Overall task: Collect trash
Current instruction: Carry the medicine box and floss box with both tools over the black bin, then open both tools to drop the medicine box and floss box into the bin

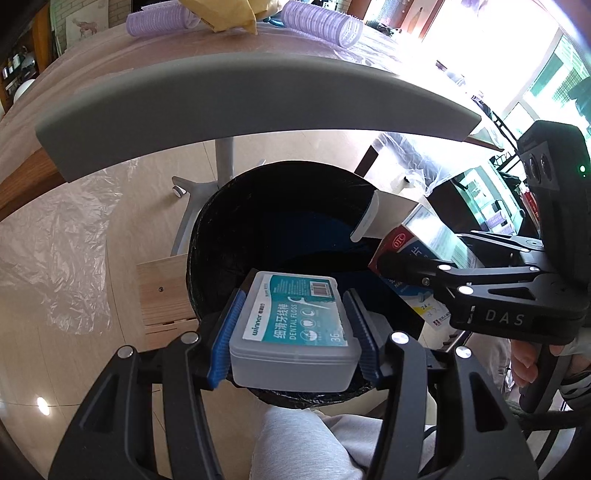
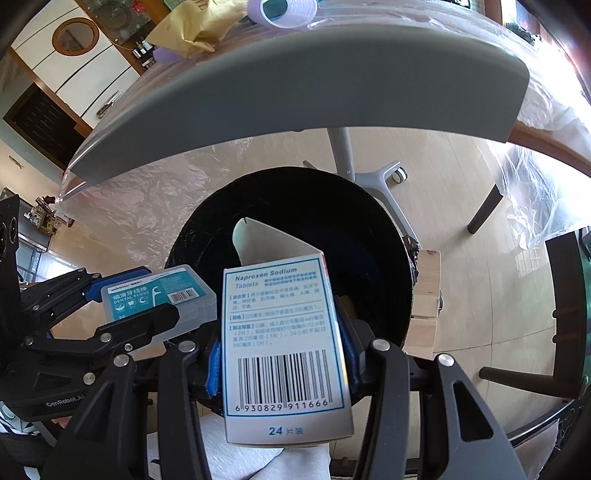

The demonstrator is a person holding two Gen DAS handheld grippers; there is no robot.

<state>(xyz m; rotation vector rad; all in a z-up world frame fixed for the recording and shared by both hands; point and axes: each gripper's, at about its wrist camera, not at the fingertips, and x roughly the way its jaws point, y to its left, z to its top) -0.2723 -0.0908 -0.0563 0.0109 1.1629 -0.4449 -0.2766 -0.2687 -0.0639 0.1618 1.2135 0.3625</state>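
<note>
My left gripper (image 1: pixel 295 332) is shut on a clear dental floss box (image 1: pixel 295 325) with a teal label, held over the near rim of a black-lined trash bin (image 1: pixel 229 229). My right gripper (image 2: pixel 282 350) is shut on a white Naproxen Sodium tablet carton (image 2: pixel 284 339) with its end flap open, held over the same bin (image 2: pixel 207 221). The carton (image 1: pixel 417 236) and right gripper (image 1: pixel 406 269) show at the right of the left wrist view. The floss box (image 2: pixel 159 299) and left gripper (image 2: pixel 147 306) show at the left of the right wrist view.
A grey table edge (image 1: pixel 240 92) arches above the bin. Purple hair rollers (image 1: pixel 321 26) and a tan paper bag (image 1: pixel 221 14) lie on the table. A wooden block (image 1: pixel 162 291) stands beside the bin. Plastic sheeting (image 1: pixel 55 240) covers the floor. A chair leg (image 2: pixel 484 210) stands at the right.
</note>
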